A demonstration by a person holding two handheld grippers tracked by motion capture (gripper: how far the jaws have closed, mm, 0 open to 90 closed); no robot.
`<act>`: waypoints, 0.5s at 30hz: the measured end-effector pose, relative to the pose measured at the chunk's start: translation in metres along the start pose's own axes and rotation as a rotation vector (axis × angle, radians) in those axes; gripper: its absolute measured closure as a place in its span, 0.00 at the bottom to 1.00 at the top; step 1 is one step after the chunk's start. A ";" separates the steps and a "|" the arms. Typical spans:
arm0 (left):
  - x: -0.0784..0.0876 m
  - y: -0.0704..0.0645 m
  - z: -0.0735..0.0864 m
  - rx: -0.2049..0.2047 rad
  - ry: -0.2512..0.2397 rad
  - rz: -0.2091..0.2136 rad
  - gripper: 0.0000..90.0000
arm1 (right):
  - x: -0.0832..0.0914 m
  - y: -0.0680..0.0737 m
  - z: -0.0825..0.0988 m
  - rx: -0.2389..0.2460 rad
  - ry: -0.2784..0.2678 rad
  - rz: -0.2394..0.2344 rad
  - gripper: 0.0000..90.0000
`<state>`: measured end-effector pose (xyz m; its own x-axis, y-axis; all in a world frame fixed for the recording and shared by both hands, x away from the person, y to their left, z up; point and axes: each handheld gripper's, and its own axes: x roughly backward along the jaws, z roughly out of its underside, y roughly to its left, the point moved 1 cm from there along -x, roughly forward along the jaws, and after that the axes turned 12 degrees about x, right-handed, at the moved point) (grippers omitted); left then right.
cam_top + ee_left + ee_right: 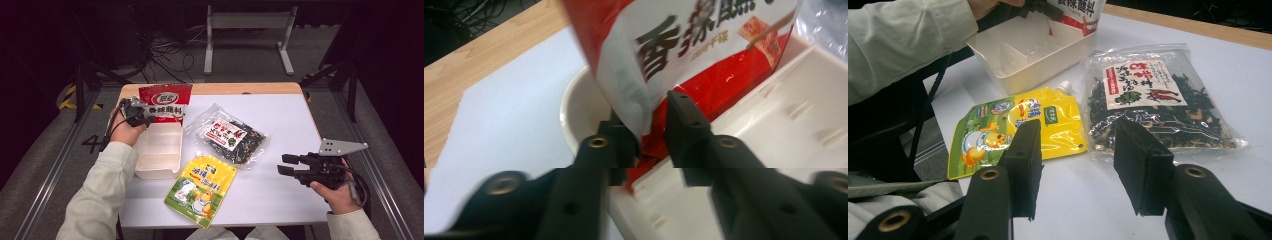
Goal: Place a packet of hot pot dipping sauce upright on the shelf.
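Left gripper view: the left gripper [651, 127] pinches the glossy red packet [684, 45] over the cream tray [774, 130]; the right gripper [1075, 165] gapes empty.

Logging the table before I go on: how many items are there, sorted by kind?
Food packets: 3, namely the red packet held by the left gripper over the box, the clear seaweed bag and the yellow spout pouch.
Boxes: 1, the white box.
Total: 4 things.
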<state>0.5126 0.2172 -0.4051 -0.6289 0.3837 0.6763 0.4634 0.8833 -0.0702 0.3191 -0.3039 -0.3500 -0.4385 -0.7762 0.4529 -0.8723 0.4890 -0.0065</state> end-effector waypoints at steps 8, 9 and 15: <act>0.023 -0.009 0.000 -0.012 -0.063 0.007 0.33 | -0.001 -0.002 0.000 0.007 0.015 0.027 0.60; 0.027 -0.011 0.000 -0.008 -0.070 0.012 0.31 | -0.001 -0.002 0.000 0.008 0.015 0.028 0.60; 0.052 -0.025 0.004 -0.013 -0.114 0.051 0.27 | -0.003 -0.003 0.000 0.010 0.021 0.041 0.60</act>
<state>0.4661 0.2162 -0.3712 -0.6711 0.4566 0.5840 0.5043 0.8586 -0.0919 0.3227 -0.3029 -0.3508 -0.4695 -0.7472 0.4705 -0.8559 0.5160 -0.0345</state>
